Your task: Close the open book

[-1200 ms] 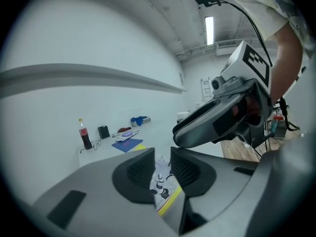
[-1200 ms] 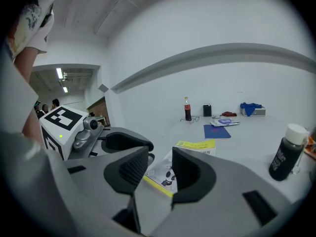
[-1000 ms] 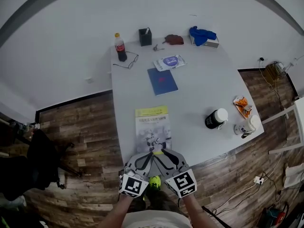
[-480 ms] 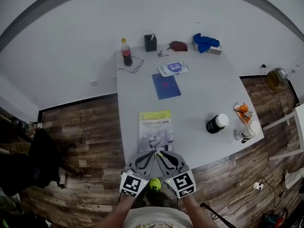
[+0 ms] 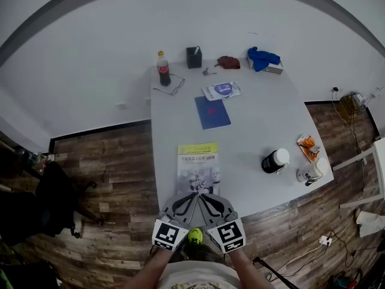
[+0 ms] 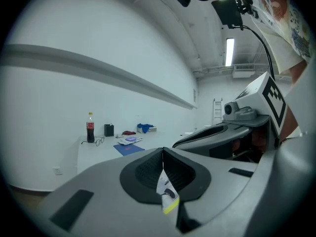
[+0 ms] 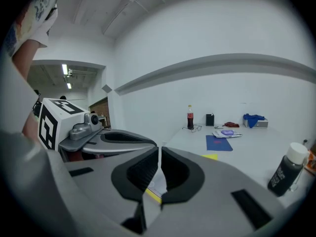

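The book (image 5: 197, 164) lies flat near the table's front edge, showing a single cover with a yellow band at its far end. Both grippers meet side by side at its near edge. My left gripper (image 5: 194, 195) is shut, its pads (image 6: 148, 172) pressed together, and a sliver of the book (image 6: 166, 195) shows below them. The jaws of my right gripper (image 5: 203, 195) are closing, with only a hairline gap left. Nothing is caught between its pads (image 7: 178, 171); a strip of page shows beneath them. The yellow band (image 7: 210, 157) lies just ahead.
On the white table (image 5: 258, 119) lie a blue notebook (image 5: 212, 112), a wipes pack (image 5: 222, 91), glasses (image 5: 170, 89), a cola bottle (image 5: 163, 68) and a black holder (image 5: 193, 57). A black bottle (image 5: 274, 161), a mug (image 5: 310, 172) and an orange wrapper (image 5: 307, 146) stand at the right.
The head view has drifted so the table sits slightly further right and up. Both grippers stay at the book's near edge, and the book has not moved.
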`<state>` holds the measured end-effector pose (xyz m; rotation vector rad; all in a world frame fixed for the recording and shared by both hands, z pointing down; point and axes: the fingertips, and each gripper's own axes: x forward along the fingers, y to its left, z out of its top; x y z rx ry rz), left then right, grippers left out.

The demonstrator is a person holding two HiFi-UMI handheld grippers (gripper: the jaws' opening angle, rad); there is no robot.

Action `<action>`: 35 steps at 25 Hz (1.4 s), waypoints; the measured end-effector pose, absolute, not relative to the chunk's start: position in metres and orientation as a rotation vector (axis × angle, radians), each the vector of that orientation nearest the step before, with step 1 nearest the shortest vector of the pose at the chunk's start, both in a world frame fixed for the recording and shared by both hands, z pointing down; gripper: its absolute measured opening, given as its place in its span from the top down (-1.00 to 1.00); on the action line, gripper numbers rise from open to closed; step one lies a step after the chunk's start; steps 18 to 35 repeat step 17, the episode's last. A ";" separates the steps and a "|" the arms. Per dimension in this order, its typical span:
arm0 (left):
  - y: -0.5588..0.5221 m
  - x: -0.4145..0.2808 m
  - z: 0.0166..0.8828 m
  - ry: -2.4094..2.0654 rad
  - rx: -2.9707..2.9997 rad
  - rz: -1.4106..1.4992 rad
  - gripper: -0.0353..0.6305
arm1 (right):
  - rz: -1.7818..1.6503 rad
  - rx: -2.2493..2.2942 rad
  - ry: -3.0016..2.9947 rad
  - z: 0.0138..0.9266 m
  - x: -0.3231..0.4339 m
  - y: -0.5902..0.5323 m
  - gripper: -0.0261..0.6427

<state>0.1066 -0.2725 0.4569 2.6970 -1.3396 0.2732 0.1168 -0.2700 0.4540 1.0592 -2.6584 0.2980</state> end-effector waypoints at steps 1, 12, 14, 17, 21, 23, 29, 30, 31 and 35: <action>-0.273 0.107 0.457 -1.342 2.698 0.275 0.86 | 0.299 1.060 -2.660 0.454 0.117 -0.270 0.83; -0.274 0.110 0.456 -1.361 2.685 0.276 0.86 | 0.314 1.070 -2.656 0.456 0.122 -0.273 0.83; -0.273 0.110 0.457 -1.362 2.682 0.276 0.86 | 0.317 1.070 -2.653 0.457 0.123 -0.272 0.83; -0.273 0.111 0.458 -1.364 2.679 0.275 0.86 | 0.318 1.073 -2.650 0.459 0.124 -0.271 0.83; -0.273 0.111 0.458 -1.364 2.679 0.275 0.86 | 0.318 1.073 -2.650 0.459 0.124 -0.271 0.83; -0.273 0.111 0.458 -1.364 2.679 0.275 0.86 | 0.318 1.073 -2.650 0.459 0.124 -0.271 0.83; -0.273 0.111 0.458 -1.364 2.679 0.275 0.86 | 0.318 1.073 -2.650 0.459 0.124 -0.271 0.83; -0.273 0.111 0.458 -1.364 2.679 0.275 0.86 | 0.318 1.073 -2.650 0.459 0.124 -0.271 0.83; -0.273 0.111 0.458 -1.364 2.679 0.275 0.86 | 0.318 1.073 -2.650 0.459 0.124 -0.271 0.83; -0.273 0.111 0.458 -1.364 2.679 0.275 0.86 | 0.318 1.073 -2.650 0.459 0.124 -0.271 0.83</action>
